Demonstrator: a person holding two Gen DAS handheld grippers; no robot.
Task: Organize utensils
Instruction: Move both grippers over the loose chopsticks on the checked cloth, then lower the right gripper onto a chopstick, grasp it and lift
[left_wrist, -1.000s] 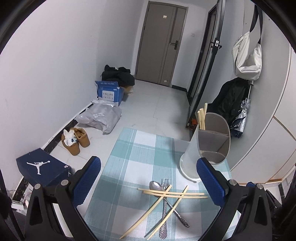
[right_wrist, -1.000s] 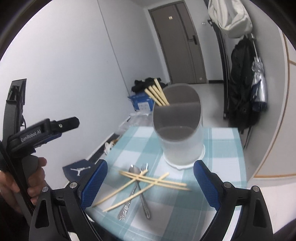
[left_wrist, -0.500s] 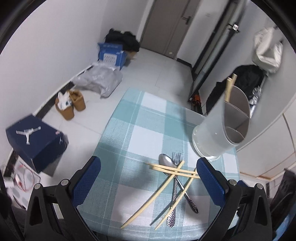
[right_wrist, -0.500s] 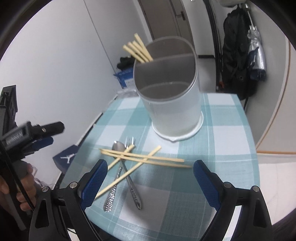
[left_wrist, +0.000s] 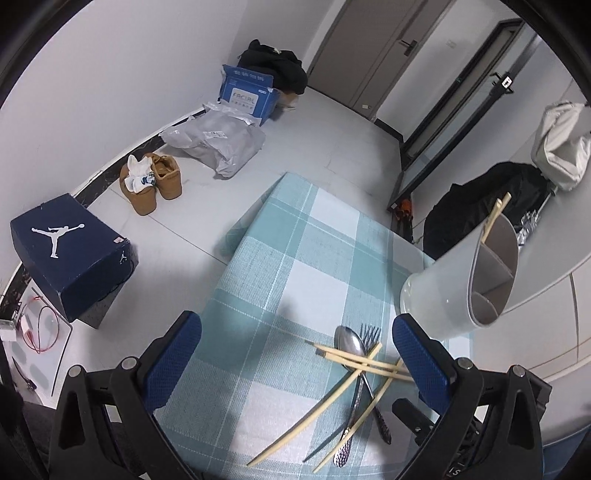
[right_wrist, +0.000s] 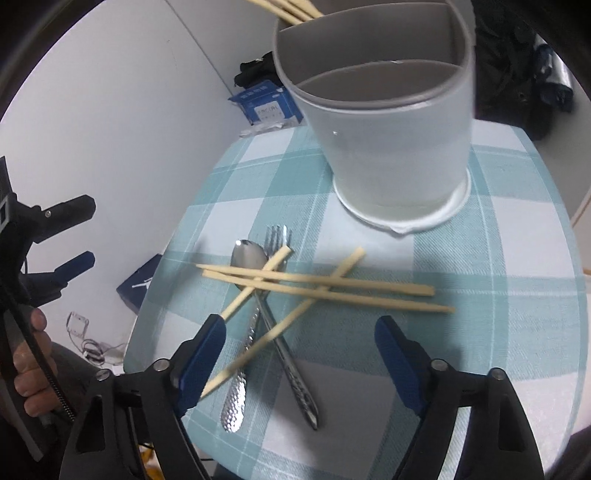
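Observation:
A pile of utensils lies on the teal checked tablecloth (right_wrist: 498, 258): several loose chopsticks (right_wrist: 332, 286) crossed over a metal spoon (right_wrist: 247, 258) and a fork (right_wrist: 277, 236). A grey divided utensil holder (right_wrist: 388, 122) stands behind them with several chopsticks (right_wrist: 284, 7) in its far compartment. My right gripper (right_wrist: 299, 328) is open and empty, low over the pile. My left gripper (left_wrist: 295, 332) is open and empty, above the table to the left of the pile (left_wrist: 354, 369); the holder (left_wrist: 465, 280) is at its right.
The table edge (left_wrist: 236, 236) drops to the floor on the left, where a navy shoe box (left_wrist: 70, 251), brown shoes (left_wrist: 151, 184), a grey bag (left_wrist: 221, 140) and a blue carton (left_wrist: 247, 92) lie. My left gripper also shows in the right wrist view (right_wrist: 70, 236).
Both grippers have moved forward and tilted down. The right one has dropped closer to the utensil pile. The left one has drifted left, so the pile sits toward its right finger.

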